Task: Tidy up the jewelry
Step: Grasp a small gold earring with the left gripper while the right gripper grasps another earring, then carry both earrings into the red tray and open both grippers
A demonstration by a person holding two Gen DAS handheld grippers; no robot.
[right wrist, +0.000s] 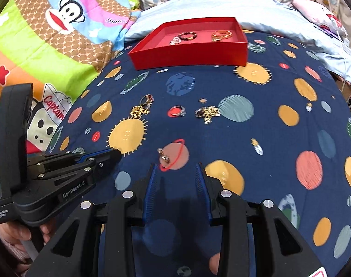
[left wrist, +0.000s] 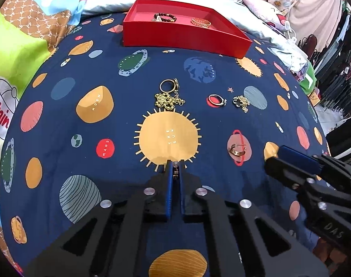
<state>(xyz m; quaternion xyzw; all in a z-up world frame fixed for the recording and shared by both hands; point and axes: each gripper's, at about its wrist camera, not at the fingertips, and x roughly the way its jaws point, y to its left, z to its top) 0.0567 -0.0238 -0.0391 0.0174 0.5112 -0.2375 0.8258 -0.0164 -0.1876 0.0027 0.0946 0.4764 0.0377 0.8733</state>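
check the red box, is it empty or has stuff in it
Not empty. The open red box holds a dark beaded bracelet and a gold bangle.

Matt printed cloth bedspread (left wrist: 87, 73) is lying smooth; glossy gold metal chain (left wrist: 167, 100) is glinting; red box (left wrist: 175, 38) is looking like matt card; gripper pads (right wrist: 151, 184) are showing ribbed blue rubber.

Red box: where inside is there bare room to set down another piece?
In the red box, the near strip along the front wall and the left end look bare. The beaded bracelet and gold bangle crowd the back, with a small gap between them.
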